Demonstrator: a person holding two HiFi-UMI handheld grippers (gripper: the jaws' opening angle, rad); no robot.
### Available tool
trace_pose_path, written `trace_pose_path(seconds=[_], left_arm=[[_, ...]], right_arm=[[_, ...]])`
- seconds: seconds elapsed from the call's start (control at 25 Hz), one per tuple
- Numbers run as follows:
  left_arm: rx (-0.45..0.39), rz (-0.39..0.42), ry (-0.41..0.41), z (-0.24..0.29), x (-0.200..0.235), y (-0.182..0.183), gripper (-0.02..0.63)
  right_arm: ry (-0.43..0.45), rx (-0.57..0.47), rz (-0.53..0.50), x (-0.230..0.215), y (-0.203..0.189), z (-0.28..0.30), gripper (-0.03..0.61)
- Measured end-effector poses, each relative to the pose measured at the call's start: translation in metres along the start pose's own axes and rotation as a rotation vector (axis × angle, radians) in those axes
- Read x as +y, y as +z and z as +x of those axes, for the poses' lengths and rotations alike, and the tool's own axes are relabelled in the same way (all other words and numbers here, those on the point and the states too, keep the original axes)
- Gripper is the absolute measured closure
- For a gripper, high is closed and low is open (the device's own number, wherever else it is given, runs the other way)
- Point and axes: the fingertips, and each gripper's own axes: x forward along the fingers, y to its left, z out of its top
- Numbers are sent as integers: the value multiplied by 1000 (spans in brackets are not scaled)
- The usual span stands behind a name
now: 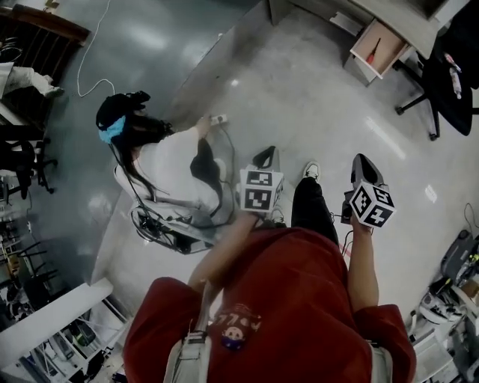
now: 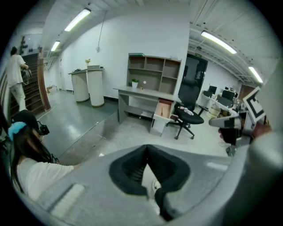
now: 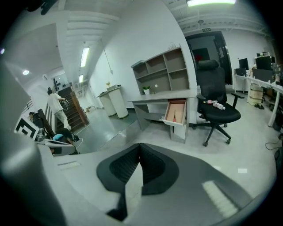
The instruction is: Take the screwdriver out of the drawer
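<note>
The drawer (image 1: 378,46) stands pulled out of the grey desk (image 1: 397,19) at the far top right of the head view, with a red-handled screwdriver (image 1: 372,52) lying in it. The right gripper view shows that drawer (image 3: 175,111) and screwdriver (image 3: 174,115) straight ahead, several steps off. The left gripper view has the drawer (image 2: 164,108) ahead too. My left gripper (image 1: 266,158) and right gripper (image 1: 364,161) are held out in front of me, well short of the desk. Both are shut and empty, with the jaw tips touching in the left (image 2: 147,146) and the right (image 3: 140,145).
A black office chair (image 1: 449,82) stands right of the drawer. A person (image 1: 172,168) sits on the floor to my left beside a low step (image 1: 217,67). A shelf unit (image 3: 163,70) tops the desk. Another person (image 3: 55,103) is on distant stairs.
</note>
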Motion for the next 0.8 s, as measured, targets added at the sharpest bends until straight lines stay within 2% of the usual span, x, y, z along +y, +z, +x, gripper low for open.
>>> trace_pose_path(seconds=[0.52,0.8], left_arm=[[8,-53,56,98,-7,108,615],[-17,-56,94,128,3,157,615]], right_arm=[[57,63,-16,-71,93,105,577],[91,58,-35,-83,140,148,577]])
